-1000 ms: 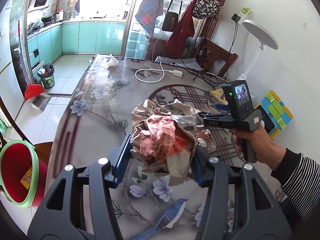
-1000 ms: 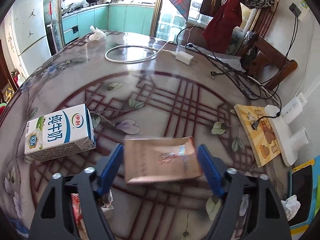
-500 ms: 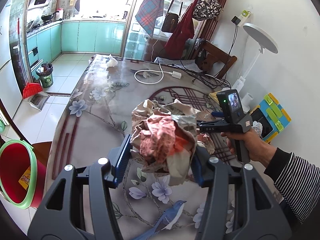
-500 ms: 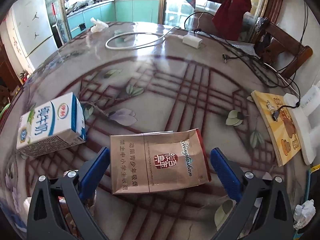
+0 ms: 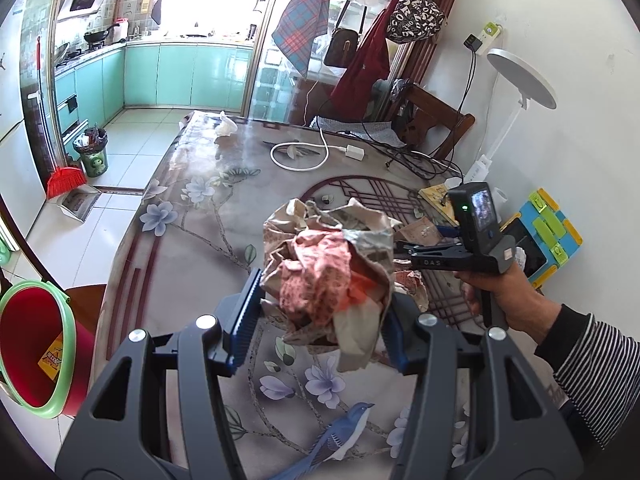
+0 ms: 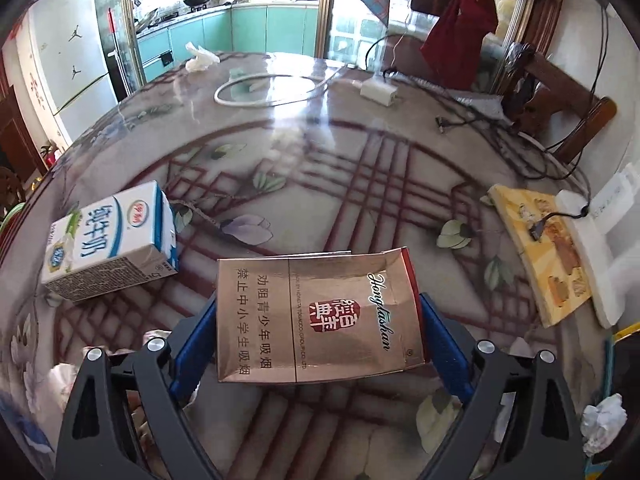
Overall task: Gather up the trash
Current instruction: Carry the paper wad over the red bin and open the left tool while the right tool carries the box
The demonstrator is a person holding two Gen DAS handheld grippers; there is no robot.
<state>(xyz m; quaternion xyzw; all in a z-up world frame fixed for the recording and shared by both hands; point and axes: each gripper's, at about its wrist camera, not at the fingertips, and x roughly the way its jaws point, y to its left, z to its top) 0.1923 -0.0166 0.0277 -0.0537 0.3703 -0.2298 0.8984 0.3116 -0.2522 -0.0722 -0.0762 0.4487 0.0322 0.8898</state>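
Left wrist view has the left gripper (image 5: 320,316) clamping crumpled paper (image 5: 326,276), while the right gripper (image 6: 318,328) squeezes a flattened cigarette pack (image 6: 316,316), milk carton (image 6: 112,240) at ten o'clock.

Two tools: the left tool (image 5: 316,320) and the right tool (image 6: 316,336). One paper wad (image 5: 326,268) at centre of the left view. One flat carton (image 6: 316,316) at 6 o'clock in the right view, one milk box (image 6: 110,240) at 9. One cable coil (image 6: 264,90) and one charger (image 6: 378,90) at 12. One yellow book (image 6: 540,256) at 3. One red bucket (image 5: 34,346) on the floor at 8 in the left view, one broom (image 5: 64,176) at 10.
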